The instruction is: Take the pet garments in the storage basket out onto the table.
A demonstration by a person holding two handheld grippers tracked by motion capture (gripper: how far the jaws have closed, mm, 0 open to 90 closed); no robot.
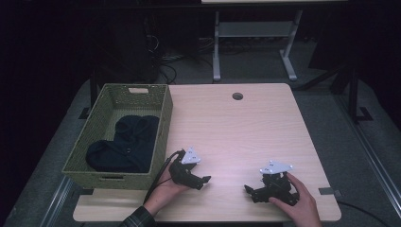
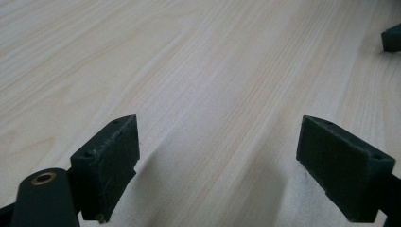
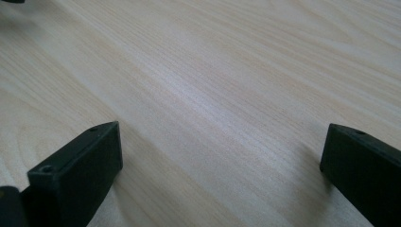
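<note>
Both grippers sit low on the near edge of the table (image 1: 246, 127), jaws spread wide, bare wood between them. Left gripper (image 1: 201, 181) points right, right gripper (image 1: 250, 191) points left, well apart, each held by a hand. Woven basket (image 1: 163, 127) stands at the table's left edge; dark garment (image 1: 125, 144) lies bunched inside it. Cable hole (image 1: 237, 96) near the far edge.

We see a pale wooden table (image 1: 246, 127) with a woven basket (image 1: 101, 111) at its left edge, a dark garment (image 1: 125, 144) lying inside. Near the front edge, the left gripper (image 1: 204, 182) and right gripper (image 1: 249, 192) rest well apart, each held in a hand.
</note>
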